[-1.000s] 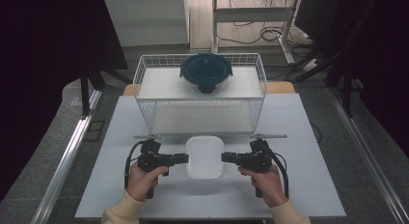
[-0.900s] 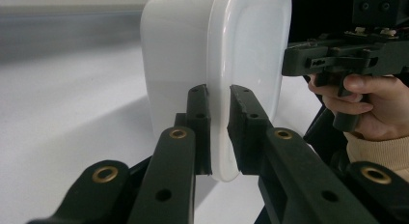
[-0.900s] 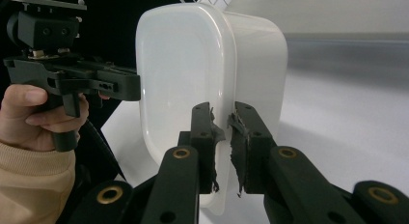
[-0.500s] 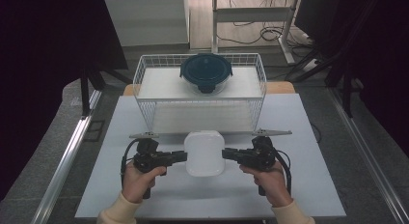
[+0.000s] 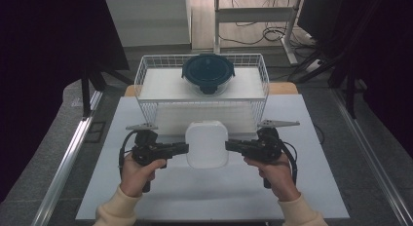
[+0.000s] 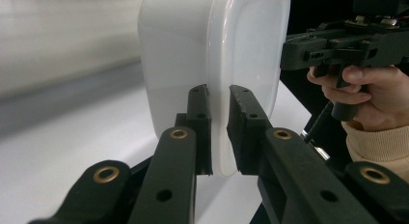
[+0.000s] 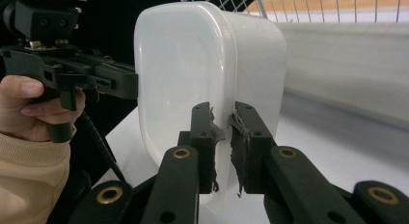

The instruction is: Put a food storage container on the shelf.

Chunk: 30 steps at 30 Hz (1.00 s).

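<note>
A white rounded plastic box [image 5: 207,144] with its lid on hangs above the white table [image 5: 297,187], in front of the wire basket. My left gripper [image 5: 184,148] pinches the box's left rim, and my right gripper [image 5: 229,146] pinches its right rim. In the left gripper view the black jaws [image 6: 219,96] clamp the lid's edge of the box [image 6: 212,55], with the other hand's gripper [image 6: 337,40] beyond it. The right gripper view has its jaws [image 7: 223,110] shut on the opposite rim of the box [image 7: 202,64]; their pads look torn.
A white wire basket [image 5: 141,84] stands at the back of the table, and a round dark-teal lidded bowl [image 5: 208,72] sits inside it. Dark floor and metal rails flank the table on both sides. Desk legs and cables lie behind the basket.
Both grippers have risen together with the white box held between them, so the box now sits higher and closer to the basket's front in the high view.
</note>
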### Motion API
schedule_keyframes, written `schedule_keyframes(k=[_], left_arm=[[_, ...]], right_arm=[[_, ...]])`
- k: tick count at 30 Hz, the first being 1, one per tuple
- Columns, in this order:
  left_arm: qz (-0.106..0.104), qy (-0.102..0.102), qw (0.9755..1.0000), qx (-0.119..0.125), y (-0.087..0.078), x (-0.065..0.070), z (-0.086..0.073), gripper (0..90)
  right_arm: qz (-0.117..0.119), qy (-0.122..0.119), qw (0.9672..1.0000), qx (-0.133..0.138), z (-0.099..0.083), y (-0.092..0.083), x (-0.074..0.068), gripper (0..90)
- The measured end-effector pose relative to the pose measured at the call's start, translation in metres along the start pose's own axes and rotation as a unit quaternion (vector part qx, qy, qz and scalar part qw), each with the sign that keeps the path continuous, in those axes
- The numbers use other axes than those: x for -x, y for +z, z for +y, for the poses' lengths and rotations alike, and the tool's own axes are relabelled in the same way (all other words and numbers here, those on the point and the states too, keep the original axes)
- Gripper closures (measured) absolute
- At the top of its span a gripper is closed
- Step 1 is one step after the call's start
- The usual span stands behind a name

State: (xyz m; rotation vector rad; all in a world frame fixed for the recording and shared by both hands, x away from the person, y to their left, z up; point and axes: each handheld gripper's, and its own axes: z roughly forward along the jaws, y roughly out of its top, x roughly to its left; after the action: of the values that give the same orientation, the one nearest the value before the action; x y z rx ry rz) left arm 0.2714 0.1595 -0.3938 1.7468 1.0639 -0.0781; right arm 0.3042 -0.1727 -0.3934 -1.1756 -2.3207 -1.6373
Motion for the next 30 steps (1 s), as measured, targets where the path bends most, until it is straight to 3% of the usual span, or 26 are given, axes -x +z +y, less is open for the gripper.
schedule_keyframes(k=[14,30], left_arm=[[-0.002,0.015,0.9998,0.015,-0.015,0.007,0.022,80.3],[-0.007,0.019,0.9995,0.025,-0.024,0.009,0.042,80.4]], right_arm=[[-0.007,-0.028,0.9995,0.011,0.029,-0.008,-0.015,79.3],[-0.007,-0.040,0.9991,0.011,0.054,-0.011,-0.023,79.3]])
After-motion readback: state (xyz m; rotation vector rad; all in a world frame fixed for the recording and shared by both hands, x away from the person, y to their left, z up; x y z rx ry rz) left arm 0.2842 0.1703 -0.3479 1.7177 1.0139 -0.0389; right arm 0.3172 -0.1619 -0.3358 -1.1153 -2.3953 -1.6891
